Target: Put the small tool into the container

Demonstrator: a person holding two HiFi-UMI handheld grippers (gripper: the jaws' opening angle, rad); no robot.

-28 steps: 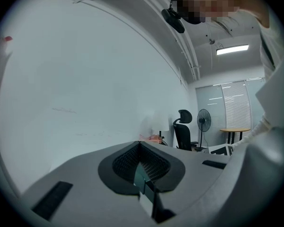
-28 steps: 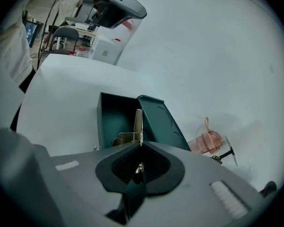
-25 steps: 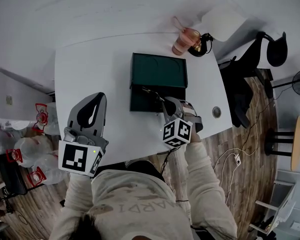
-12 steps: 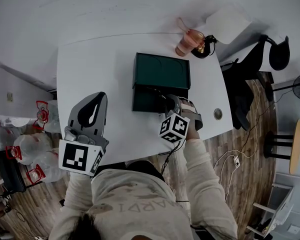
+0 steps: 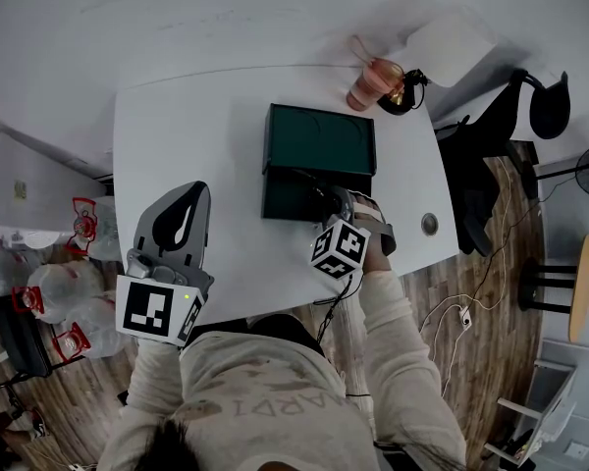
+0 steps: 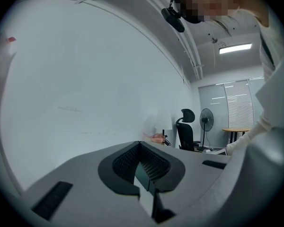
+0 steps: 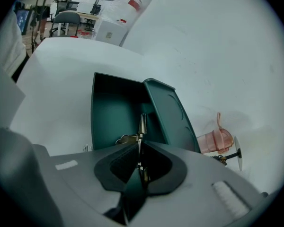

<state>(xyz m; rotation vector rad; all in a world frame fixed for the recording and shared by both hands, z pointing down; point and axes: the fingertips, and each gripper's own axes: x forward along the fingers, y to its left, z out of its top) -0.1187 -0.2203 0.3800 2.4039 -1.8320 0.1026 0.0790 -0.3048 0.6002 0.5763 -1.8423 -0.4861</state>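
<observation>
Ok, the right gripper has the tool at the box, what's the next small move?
Probably ease the right gripper down a little, then open it. Its jaws are clamped on the tool, whose tip shows over the open inside of the box, with the lid tilted up beside it. The left gripper is shut and empty.

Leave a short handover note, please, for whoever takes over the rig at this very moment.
Left gripper: shut, empty, held by the near left edge of the table.
Right gripper: shut on the small tool, a thin metal piece, poised over the open green container; its lid is swung open.
Done: tool picked up and brought to the container.
Left: lower it in, open the jaws, draw back.
</observation>
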